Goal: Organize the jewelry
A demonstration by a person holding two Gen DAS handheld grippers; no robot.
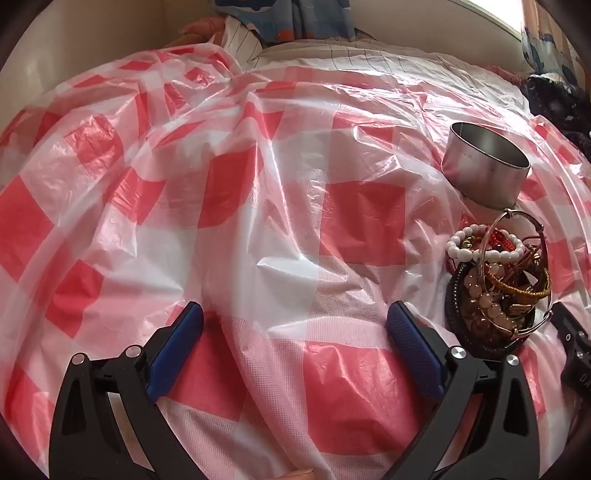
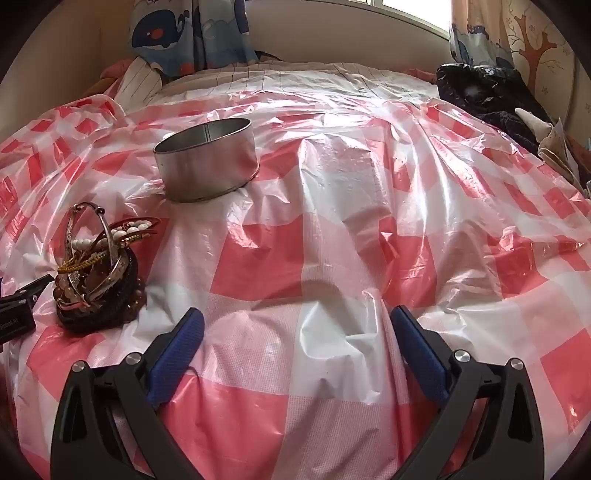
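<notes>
A pile of bracelets (image 1: 496, 284), beaded, metal and corded, lies on the red-and-white checked plastic sheet (image 1: 258, 221). It also shows in the right wrist view (image 2: 98, 273) at the left. A round metal tin (image 1: 485, 168) stands just beyond the pile, open side up; it also shows in the right wrist view (image 2: 207, 160). My left gripper (image 1: 295, 314) is open and empty, left of the pile. My right gripper (image 2: 297, 319) is open and empty, right of the pile. Each gripper's black edge shows in the other's view.
The sheet covers a bed and is wrinkled. Dark clothes (image 2: 491, 96) and a paper item (image 2: 554, 147) lie at the far right. Whale-print curtains (image 2: 184, 33) and a wall stand behind the bed.
</notes>
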